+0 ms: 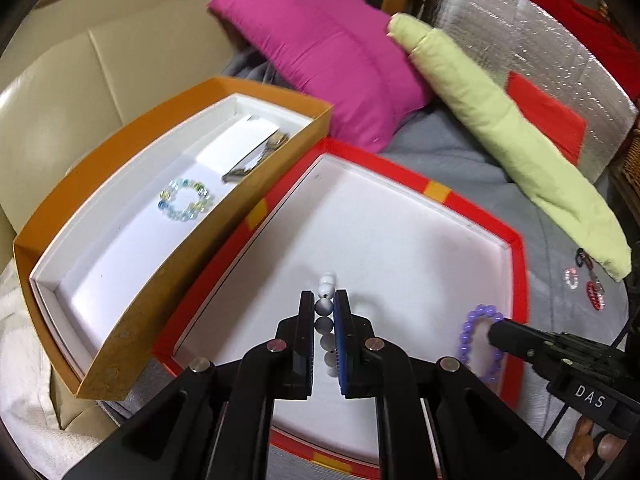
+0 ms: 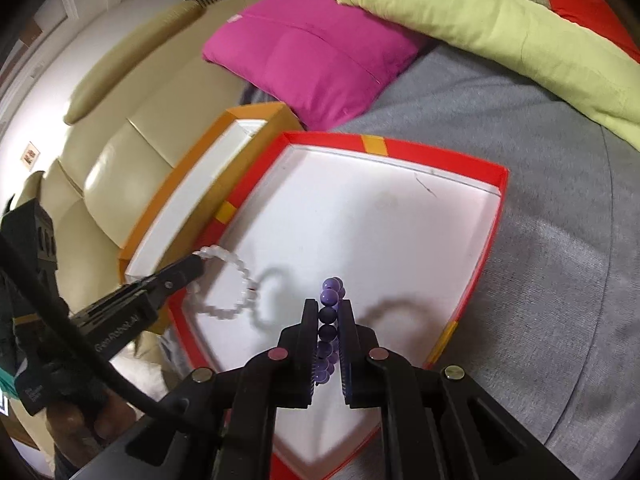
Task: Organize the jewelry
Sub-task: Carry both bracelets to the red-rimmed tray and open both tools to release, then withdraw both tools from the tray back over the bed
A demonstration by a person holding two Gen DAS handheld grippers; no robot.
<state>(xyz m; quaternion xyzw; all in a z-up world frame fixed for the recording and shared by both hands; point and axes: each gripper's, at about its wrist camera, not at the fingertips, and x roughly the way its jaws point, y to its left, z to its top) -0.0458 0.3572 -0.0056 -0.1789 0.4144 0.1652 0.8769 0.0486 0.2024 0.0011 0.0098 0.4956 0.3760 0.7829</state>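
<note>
Two boxes sit side by side on a grey blanket (image 1: pixel 440 152). Farthest left, the orange box (image 1: pixel 120 320) holds a pale glass-bead bracelet (image 1: pixel 186 199) and a white card (image 1: pixel 236 146) on its white lining. Just right of it, touching, is the red box (image 1: pixel 516 280), its white floor bare. Over that floor my left tool (image 1: pixel 323 300) is clamped on a white bead bracelet (image 1: pixel 325 308), which hangs in the air. Further right, my right tool (image 2: pixel 328 304) is clamped on a purple bead bracelet (image 2: pixel 329 312), also above the red box. Behind lie a magenta cushion (image 1: pixel 332 64) and a green pillow (image 1: pixel 500 128).
</note>
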